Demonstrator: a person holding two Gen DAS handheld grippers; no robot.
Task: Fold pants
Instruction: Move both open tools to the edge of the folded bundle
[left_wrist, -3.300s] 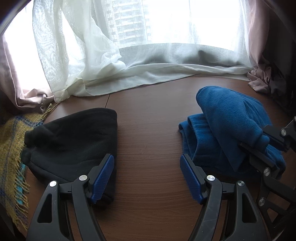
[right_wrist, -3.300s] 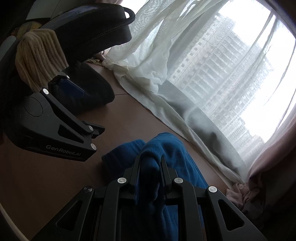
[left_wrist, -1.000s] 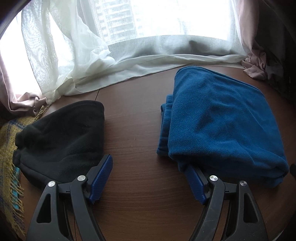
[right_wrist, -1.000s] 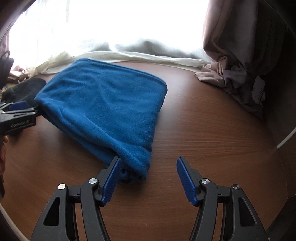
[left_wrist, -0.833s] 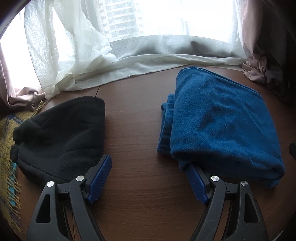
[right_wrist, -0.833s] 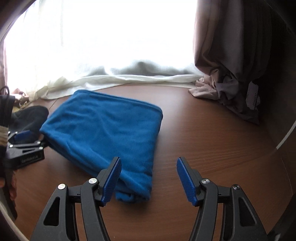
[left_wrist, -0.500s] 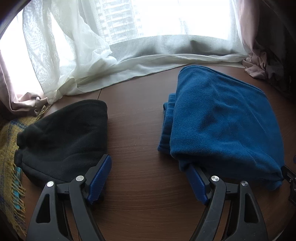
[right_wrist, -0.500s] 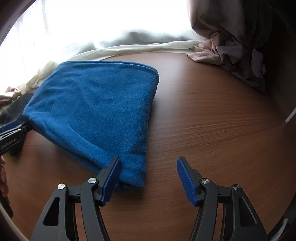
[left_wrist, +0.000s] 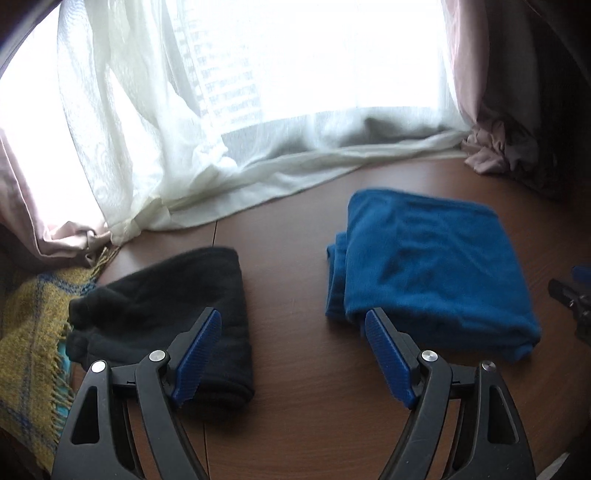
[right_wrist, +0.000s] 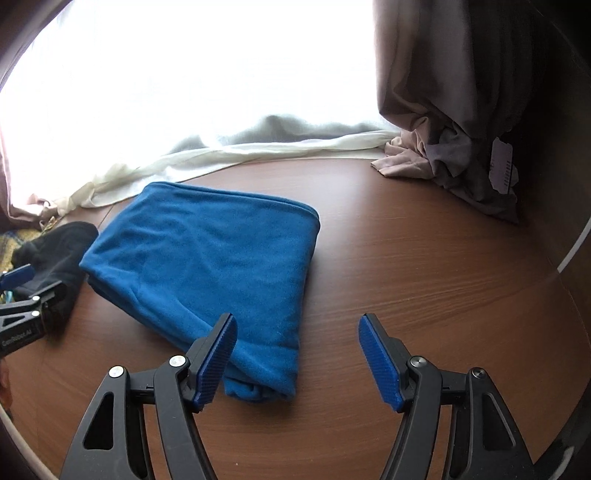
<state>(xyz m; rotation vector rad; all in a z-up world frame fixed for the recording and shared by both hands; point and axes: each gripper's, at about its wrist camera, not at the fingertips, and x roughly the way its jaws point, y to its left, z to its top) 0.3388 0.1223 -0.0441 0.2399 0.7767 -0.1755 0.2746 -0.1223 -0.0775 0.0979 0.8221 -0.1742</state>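
Observation:
The blue fleece pants (left_wrist: 428, 269) lie folded in a flat rectangle on the brown wooden table (left_wrist: 291, 266); they also show in the right wrist view (right_wrist: 210, 258). My left gripper (left_wrist: 293, 345) is open and empty, just short of the pants' near left corner. My right gripper (right_wrist: 297, 350) is open and empty, above the table at the pants' near right corner; its left finger (right_wrist: 218, 350) overlaps the folded edge in view.
A folded black garment (left_wrist: 170, 306) lies on the left, by a yellow plaid blanket (left_wrist: 29, 332) at the table's left edge. White sheer curtains (left_wrist: 258, 173) trail along the far edge. A pink-grey curtain bundle (right_wrist: 443, 158) sits at the far right.
Both grippers have pulled back a little from the folded blue pants and risen. The pants lie still; 3.3 s ago my right gripper was shut on them.

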